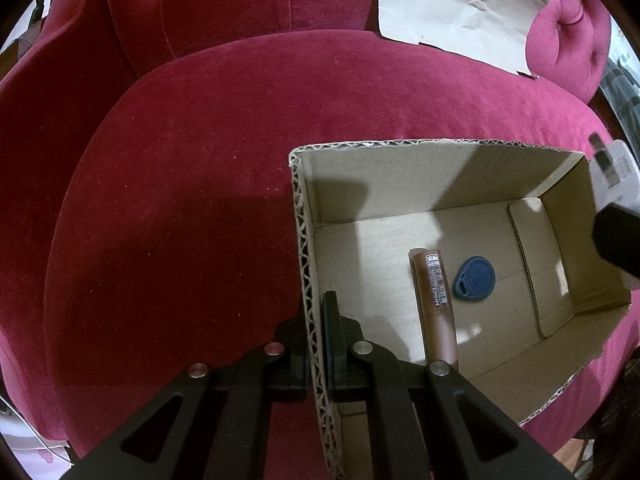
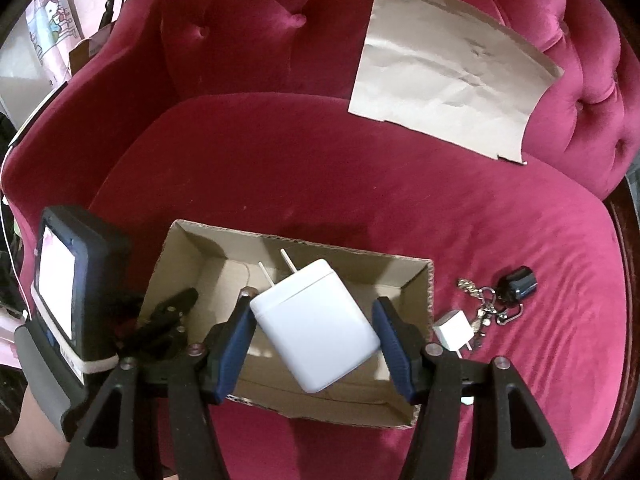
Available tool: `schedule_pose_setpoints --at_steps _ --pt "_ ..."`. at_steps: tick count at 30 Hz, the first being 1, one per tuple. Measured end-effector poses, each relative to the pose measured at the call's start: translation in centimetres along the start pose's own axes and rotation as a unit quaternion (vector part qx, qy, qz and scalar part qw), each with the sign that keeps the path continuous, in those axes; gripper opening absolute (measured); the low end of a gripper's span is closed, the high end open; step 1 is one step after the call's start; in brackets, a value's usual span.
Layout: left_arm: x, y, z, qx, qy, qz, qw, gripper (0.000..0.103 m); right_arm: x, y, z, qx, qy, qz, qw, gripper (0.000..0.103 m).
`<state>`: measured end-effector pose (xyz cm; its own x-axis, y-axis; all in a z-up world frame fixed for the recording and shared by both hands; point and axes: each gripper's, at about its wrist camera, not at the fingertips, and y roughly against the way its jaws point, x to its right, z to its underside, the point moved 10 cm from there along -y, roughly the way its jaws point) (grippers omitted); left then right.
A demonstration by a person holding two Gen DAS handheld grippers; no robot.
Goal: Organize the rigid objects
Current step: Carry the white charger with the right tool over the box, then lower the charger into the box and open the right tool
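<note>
Right wrist view: right gripper (image 2: 316,332) pinches a white charger (image 2: 316,326) over the cardboard box (image 2: 424,280), ready to drop it in (beside a brown tube (image 1: 434,300)); left gripper (image 1: 320,344) clamps the wall, steadying it.

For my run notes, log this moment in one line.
left gripper: shut on box wall | right gripper: holding white charger over box

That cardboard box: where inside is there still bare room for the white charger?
The box floor is bare along the far wall and the right end. Its middle holds a brown tube and blue tag; the left gripper clamps the near-left wall.
</note>
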<state>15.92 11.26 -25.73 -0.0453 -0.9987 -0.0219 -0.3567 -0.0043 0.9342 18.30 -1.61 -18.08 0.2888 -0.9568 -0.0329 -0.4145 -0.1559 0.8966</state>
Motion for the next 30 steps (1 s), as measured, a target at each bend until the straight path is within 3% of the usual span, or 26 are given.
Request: schedule_pose_setpoints --at_steps 30 --pt "-0.1 -0.1 0.1 0.000 0.000 0.001 1.0000 0.005 -0.4 -5.4 1.3 -0.048 -0.032 -0.012 0.998 0.064"
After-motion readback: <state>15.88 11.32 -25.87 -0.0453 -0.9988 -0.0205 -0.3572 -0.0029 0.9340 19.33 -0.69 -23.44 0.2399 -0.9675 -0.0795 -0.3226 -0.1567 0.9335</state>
